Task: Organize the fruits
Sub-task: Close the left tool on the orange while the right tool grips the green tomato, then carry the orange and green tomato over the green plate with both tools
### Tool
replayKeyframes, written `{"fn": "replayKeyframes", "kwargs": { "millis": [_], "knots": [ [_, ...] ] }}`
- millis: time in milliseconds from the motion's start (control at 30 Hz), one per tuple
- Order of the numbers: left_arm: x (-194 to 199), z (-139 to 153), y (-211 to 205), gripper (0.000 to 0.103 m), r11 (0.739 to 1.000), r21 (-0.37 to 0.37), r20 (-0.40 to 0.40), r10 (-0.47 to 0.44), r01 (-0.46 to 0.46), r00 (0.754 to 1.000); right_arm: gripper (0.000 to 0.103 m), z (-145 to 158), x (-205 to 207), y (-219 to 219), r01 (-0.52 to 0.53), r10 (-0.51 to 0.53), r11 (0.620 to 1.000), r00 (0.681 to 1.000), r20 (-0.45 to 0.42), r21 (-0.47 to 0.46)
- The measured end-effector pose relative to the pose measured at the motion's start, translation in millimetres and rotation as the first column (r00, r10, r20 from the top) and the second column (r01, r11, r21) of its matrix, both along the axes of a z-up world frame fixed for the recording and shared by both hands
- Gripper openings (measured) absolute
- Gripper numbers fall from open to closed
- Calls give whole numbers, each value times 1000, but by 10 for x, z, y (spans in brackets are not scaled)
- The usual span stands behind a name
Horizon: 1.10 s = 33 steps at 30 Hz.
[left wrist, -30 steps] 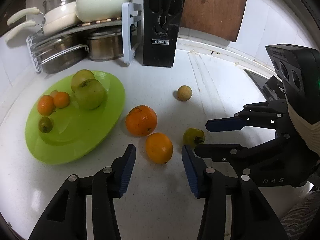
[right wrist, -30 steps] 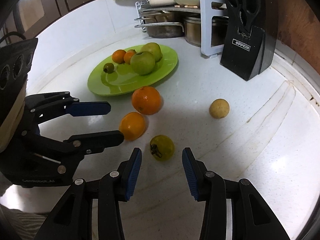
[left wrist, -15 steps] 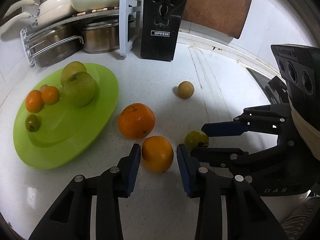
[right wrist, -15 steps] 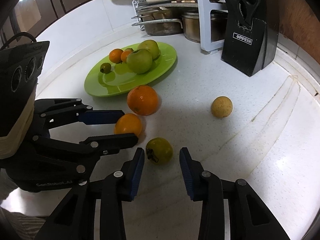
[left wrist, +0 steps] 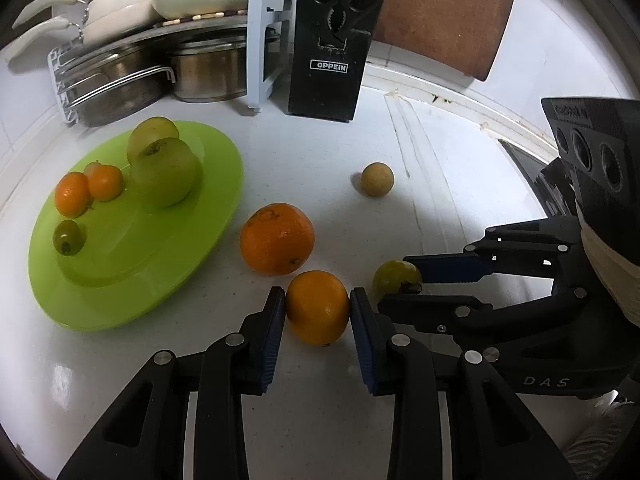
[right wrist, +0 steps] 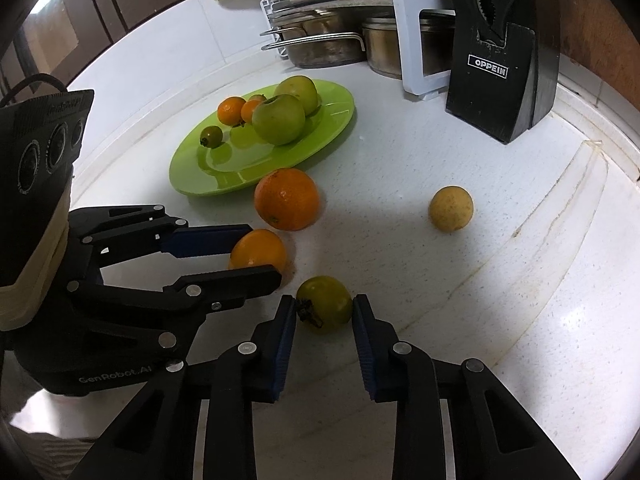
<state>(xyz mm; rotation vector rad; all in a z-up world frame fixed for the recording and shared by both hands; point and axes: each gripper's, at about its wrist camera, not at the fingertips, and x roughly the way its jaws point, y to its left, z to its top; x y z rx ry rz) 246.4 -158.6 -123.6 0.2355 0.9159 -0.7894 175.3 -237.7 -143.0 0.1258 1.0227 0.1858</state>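
The left tongs (left wrist: 318, 308) are closing on an orange (left wrist: 318, 307), the right tongs (right wrist: 324, 310) on a green fruit (right wrist: 325, 302) just beside. Both should be lifting straight, staying clear of each other, toward the plate (left wrist: 100, 308) beyond.

Both grippers point steeply downward, side by side and close together. The left gripper (left wrist: 318, 310) has just been closing, and its blue pads press a small orange (left wrist: 318, 307) from both sides. The right gripper (right wrist: 324, 307) clamps a green fruit (right wrist: 325, 303) between its pads.
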Motion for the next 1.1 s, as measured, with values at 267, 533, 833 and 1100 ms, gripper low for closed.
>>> {"fn": "replayKeyframes", "kwargs": {
  "millis": [267, 533, 833, 1100],
  "knots": [
    [-62, 114, 61, 33, 1000, -17, 22, 26, -26, 999, 30, 66, -24, -4, 2, -2, 1000, 1000, 17, 11],
    [-151, 259, 214, 33, 995, -52, 39, 84, -82, 996, 30, 233, -62, 42, -17, 17, 1000, 998, 63, 1],
    [-259, 502, 447, 33, 987, -97, 89, 139, -130, 986, 30, 469, -112, 192, -44, 45, 999, 991, 126, -11],
    [-277, 682, 645, 33, 977, -111, 124, 195, -182, 973, 30, 644, -74, 319, -55, 55, 998, 983, 177, -8]
  ]
}}
